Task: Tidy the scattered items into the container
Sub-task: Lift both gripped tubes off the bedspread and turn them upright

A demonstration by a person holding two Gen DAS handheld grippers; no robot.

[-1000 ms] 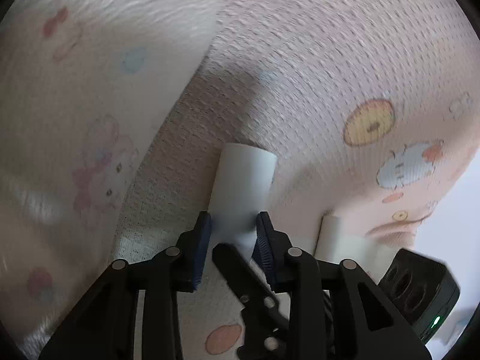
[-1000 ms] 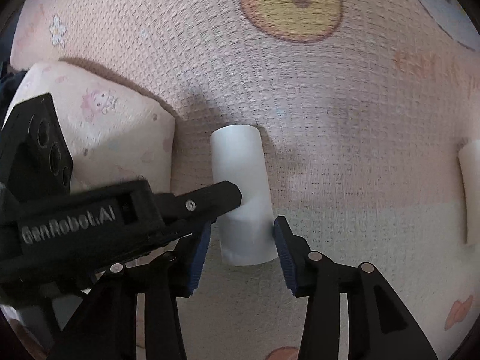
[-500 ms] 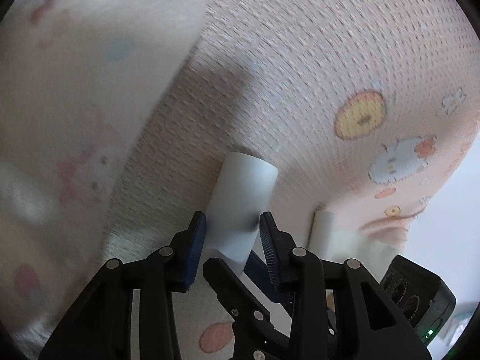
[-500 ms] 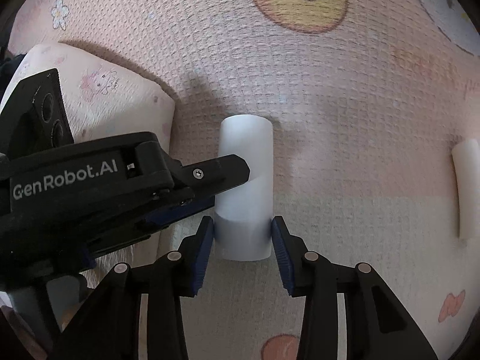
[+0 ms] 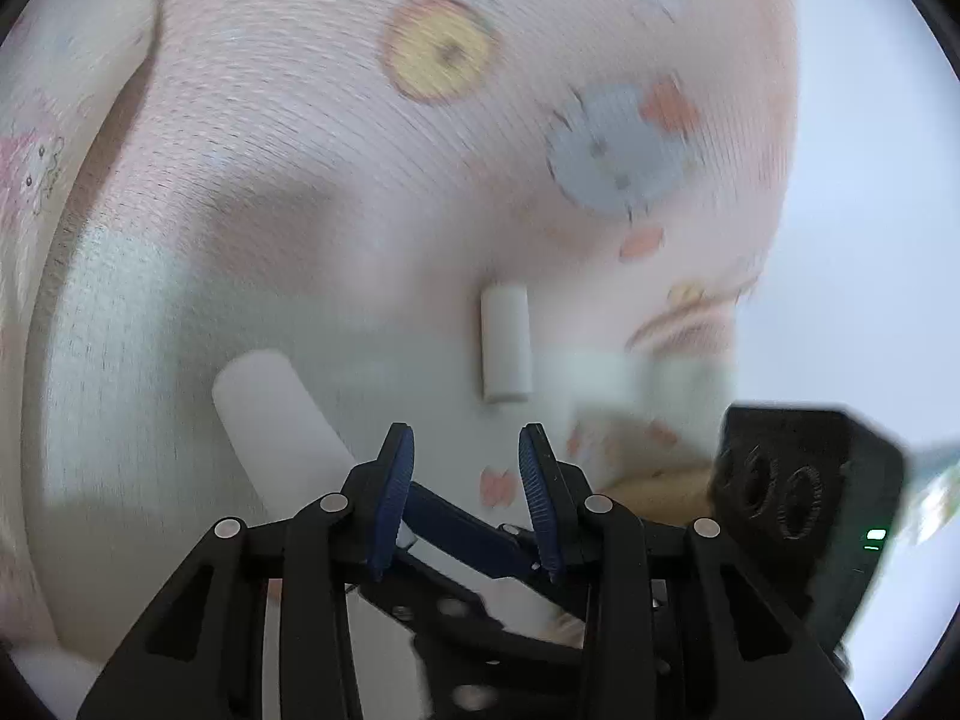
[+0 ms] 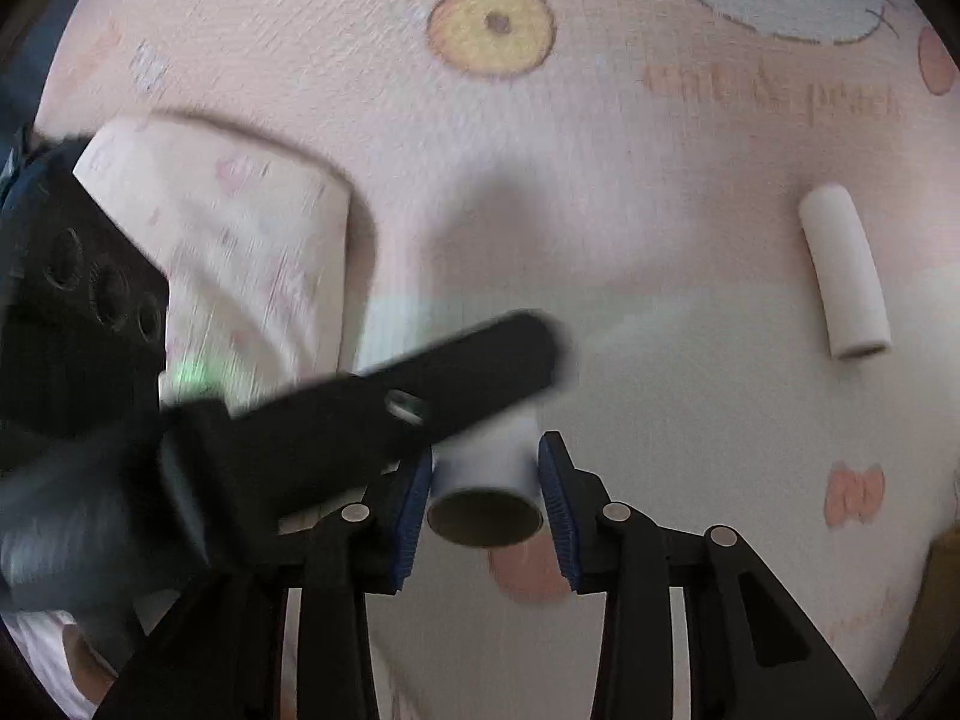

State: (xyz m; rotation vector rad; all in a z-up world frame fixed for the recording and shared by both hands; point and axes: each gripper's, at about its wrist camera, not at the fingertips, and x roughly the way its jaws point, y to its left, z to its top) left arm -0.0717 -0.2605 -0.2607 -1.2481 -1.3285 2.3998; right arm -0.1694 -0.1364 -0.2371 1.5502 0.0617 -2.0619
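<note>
A white cardboard tube [image 6: 485, 483] sits low in the middle of the right wrist view, its hollow brown end facing the camera. The right gripper [image 6: 485, 507] has its blue-padded jaws closed on it, one pad against each side. The far part of this tube is hidden behind the black body of the left gripper [image 6: 360, 414], which crosses from the left edge toward the centre and is smeared with blur.

In the left wrist view the same tube [image 5: 282, 420] runs from centre left down toward the bottom, and its lower part disappears behind the black fingers. The left gripper [image 5: 467, 495] has its jaws apart with nothing between the pads; the tube passes just left of and below them. I cannot tell whether the left pad touches it. A blue-padded finger of the right gripper [image 5: 468, 525] shows below that gap.

A second white tube [image 6: 845, 276] lies at the right of the right wrist view, well apart from the held one, and it appears again as a small upright shape [image 5: 506, 343] in the middle of the left wrist view.

Everything rests on a pink cartoon-print cloth [image 6: 600, 138], with a yellow round motif [image 6: 491, 27] near the top. A pale pink container [image 6: 240, 228] with a faint print stands at the left of the right wrist view, partly covered by the left gripper's body; its inside cannot be seen. In the left wrist view its wall [image 5: 36, 138] shows only as a blurred strip along the left edge.
</note>
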